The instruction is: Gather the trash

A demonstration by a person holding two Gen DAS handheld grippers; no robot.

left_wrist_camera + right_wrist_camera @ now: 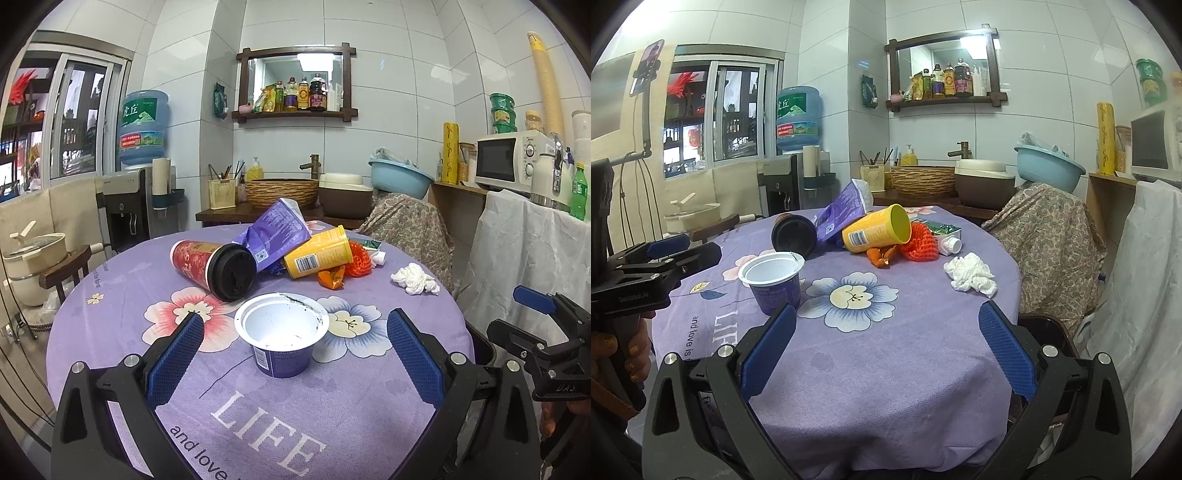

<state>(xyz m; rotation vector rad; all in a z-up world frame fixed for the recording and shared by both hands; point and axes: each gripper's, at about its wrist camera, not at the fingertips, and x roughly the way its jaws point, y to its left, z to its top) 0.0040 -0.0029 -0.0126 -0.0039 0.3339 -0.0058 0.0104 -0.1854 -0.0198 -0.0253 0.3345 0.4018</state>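
Note:
An empty white yogurt cup (281, 332) (772, 277) stands upright on the round table with the purple flowered cloth (332, 406) (886, 362). My left gripper (295, 332) is open, its blue pads either side of the cup without touching. Behind it lie a red cup with a black lid (214, 267) (793, 235), a purple bag (275, 232) (846, 212), a yellow cup (319, 253) (877, 229), orange netting (360, 260) (919, 242), an orange wrapper (330, 278) and a crumpled tissue (415, 278) (971, 275). My right gripper (886, 328) is open over bare cloth.
A small green carton with a white cap (945, 236) lies behind the netting. A cloth-draped chair (1052, 240) stands at the table's right, a wooden chair (66, 269) at its left. A water dispenser (125, 206), a counter with a basin (282, 194) and a microwave (509, 158) line the walls.

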